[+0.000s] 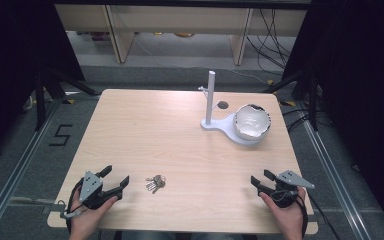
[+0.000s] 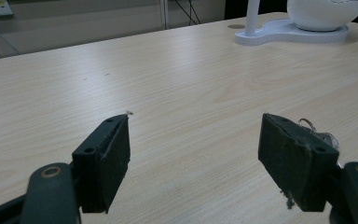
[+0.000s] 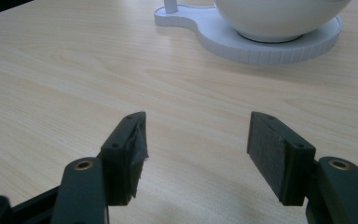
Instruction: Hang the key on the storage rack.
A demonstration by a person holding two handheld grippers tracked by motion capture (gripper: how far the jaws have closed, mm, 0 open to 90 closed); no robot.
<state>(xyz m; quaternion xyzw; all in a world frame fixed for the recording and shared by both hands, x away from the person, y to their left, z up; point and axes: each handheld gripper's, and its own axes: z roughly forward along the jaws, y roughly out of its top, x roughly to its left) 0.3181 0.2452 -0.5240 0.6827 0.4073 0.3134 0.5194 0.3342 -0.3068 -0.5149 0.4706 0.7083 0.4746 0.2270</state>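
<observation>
Nearby, the keys (image 1: 155, 183) fan toward the near-left, ring end far-right, beside the gaping left tool (image 1: 118, 179)

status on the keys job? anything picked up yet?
Done: nothing visible; the keys lie loose on the table, near its front edge. In hand: nothing. The left gripper sits just left of the keys, jaws open and empty; the right gripper is open and empty too. Left: grasping the keys, probably for the white stand or the bowl beside it.
</observation>
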